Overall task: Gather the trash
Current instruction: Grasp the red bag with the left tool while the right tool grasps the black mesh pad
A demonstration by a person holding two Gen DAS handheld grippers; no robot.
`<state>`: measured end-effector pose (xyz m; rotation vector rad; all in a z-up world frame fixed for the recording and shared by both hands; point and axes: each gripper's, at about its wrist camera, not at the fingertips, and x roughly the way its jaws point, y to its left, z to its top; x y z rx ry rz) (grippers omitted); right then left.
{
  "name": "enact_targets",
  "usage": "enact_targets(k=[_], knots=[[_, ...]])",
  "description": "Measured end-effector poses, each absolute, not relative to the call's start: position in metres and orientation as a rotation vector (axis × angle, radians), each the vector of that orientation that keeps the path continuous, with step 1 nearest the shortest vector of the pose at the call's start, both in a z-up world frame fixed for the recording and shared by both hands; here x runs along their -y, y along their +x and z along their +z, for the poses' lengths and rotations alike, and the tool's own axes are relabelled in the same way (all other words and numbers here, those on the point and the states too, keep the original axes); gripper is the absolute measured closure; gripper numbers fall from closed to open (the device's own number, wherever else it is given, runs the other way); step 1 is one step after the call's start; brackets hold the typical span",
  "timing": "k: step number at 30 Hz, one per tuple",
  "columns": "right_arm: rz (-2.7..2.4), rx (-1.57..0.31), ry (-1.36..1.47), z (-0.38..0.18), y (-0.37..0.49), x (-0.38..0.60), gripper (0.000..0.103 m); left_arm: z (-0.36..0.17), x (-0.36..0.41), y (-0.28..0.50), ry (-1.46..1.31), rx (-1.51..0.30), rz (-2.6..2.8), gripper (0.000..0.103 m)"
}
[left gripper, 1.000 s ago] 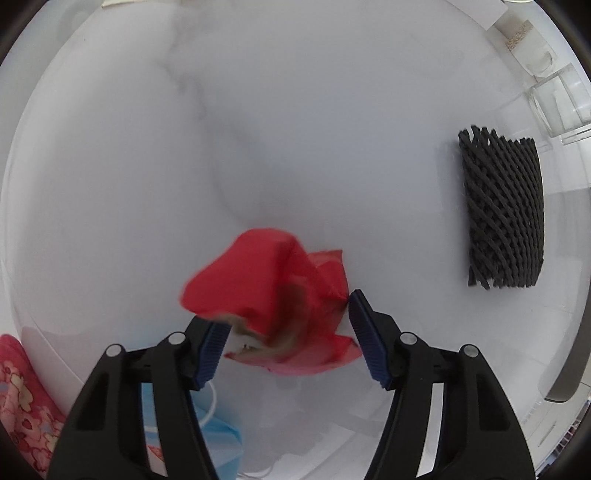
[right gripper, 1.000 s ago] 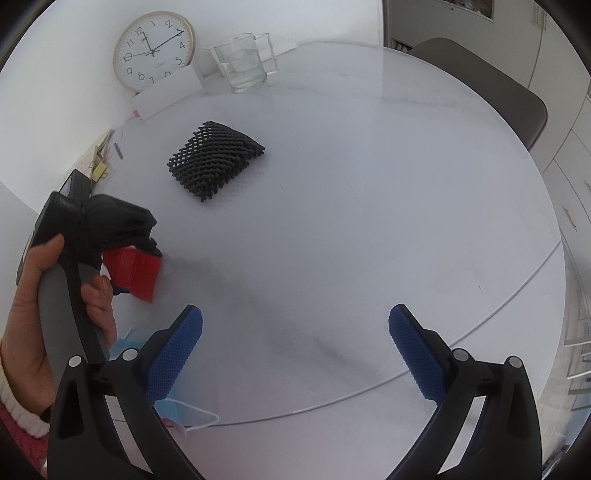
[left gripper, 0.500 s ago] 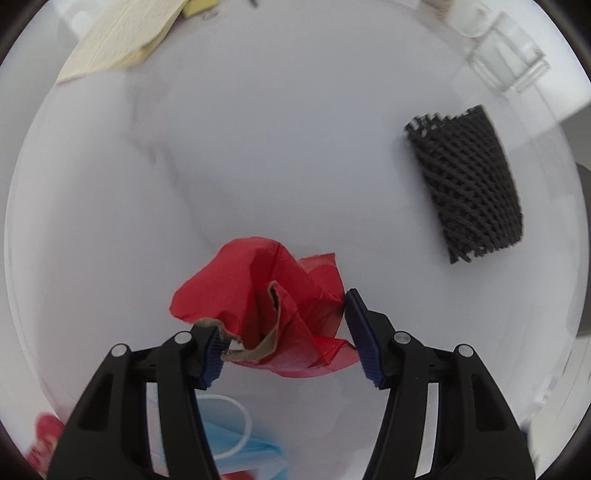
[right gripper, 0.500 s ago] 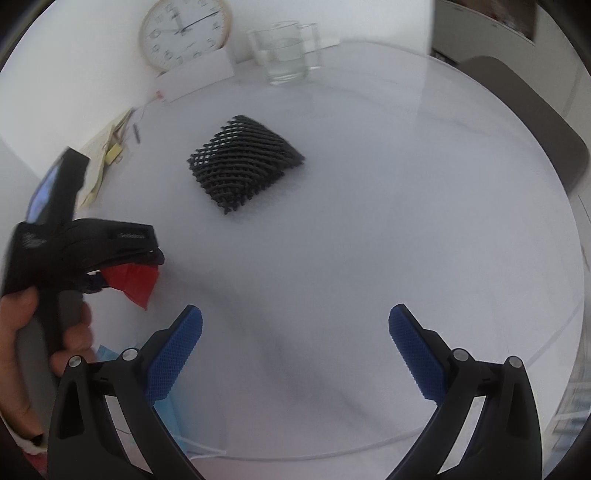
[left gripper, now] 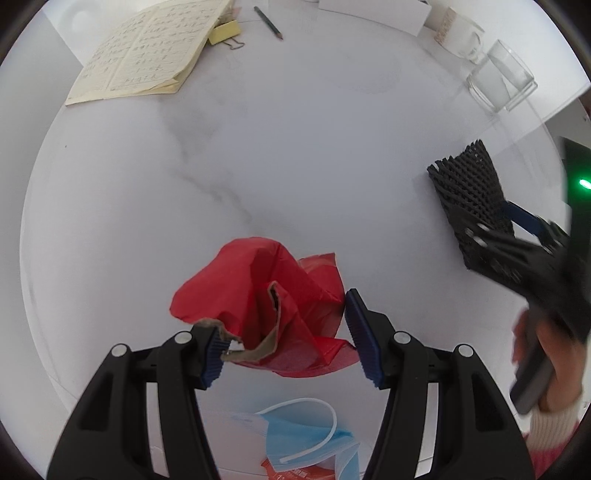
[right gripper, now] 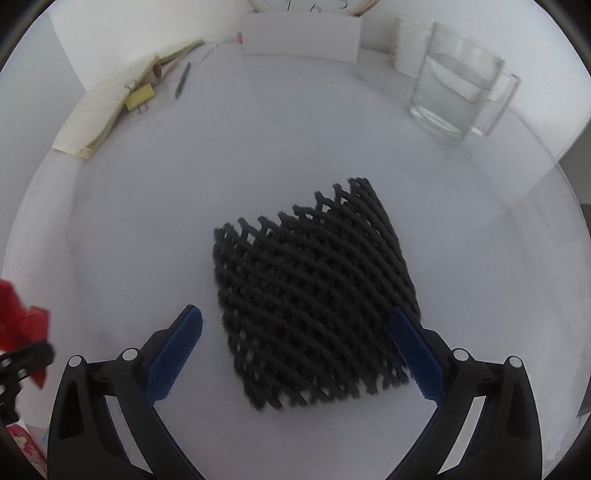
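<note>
White table [left gripper: 295,147], left gripper [left gripper: 284,341] clamped on red wrapper [left gripper: 266,295], blue mask [left gripper: 310,435] only in its view, right gripper [right gripper: 295,350] spread around black foam net [right gripper: 314,295]

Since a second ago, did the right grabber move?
Yes. The right gripper went forward toward the black foam net, which now lies between its open fingers; the glass mug looks nearer too.

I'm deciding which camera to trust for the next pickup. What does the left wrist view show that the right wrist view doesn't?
Only the left wrist view shows the blue face mask at the near table edge, the person's right hand, and the left gripper closed on the crumpled red paper. Only the right wrist view shows the clock and the right gripper open around the black foam net. Both show the net, notebook, pencil and glass mug.
</note>
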<state>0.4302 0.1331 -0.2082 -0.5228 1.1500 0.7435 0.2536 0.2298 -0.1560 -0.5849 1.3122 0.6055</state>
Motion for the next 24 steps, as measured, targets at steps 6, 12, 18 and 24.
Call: enact_targets(k=[6, 12, 18, 24], knots=[[0.699, -1.104, -0.555, -0.213, 0.44, -0.134, 0.009, -0.154, -0.227, 0.244, -0.587, -1.294, 0.598, 0.046], [0.655, -1.103, -0.491, -0.201, 0.447, -0.112, 0.062, -0.157, -0.223, 0.248, -0.583, -1.294, 0.586, 0.046], [0.632, -1.098, -0.376, -0.184, 0.453, -0.088, 0.09, -0.148, -0.215, 0.244, -0.54, -1.276, 0.577, 0.046], [0.618, -1.05, -0.245, -0.141, 0.428, -0.063, 0.09, -0.134, -0.208, 0.239, -0.513, -1.257, 0.515, 0.046]])
